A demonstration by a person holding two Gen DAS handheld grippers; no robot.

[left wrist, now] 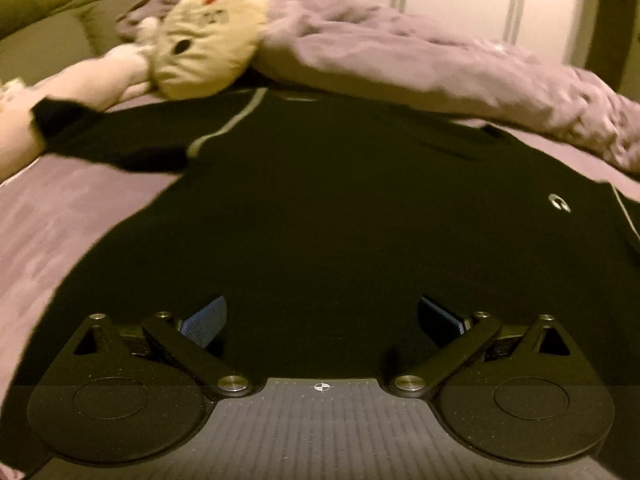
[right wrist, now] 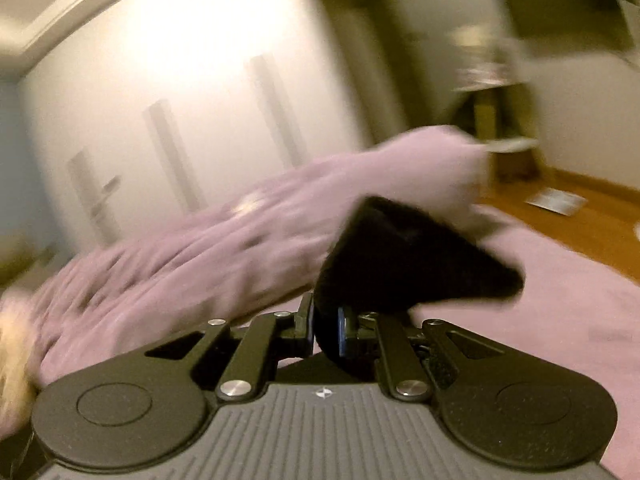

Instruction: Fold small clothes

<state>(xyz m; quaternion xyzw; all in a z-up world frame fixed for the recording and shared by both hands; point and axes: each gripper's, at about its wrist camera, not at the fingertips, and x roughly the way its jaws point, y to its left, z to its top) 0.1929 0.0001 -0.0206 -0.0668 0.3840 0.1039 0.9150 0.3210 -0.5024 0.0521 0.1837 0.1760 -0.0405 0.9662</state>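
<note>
Black long-sleeved top lies spread flat on the lilac bedsheet for folding; the left gripper hovers wide open, empty, while the right gripper pinches a raised sleeve end.

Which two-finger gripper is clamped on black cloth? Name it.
The right gripper: its jaws pinch the black garment. The left gripper stands open and empty.

The right wrist view is smeared: the wardrobe and lilac duvet blur. The black garment runs off the left wrist view's right edge; its small white logo is unreadable.
</note>
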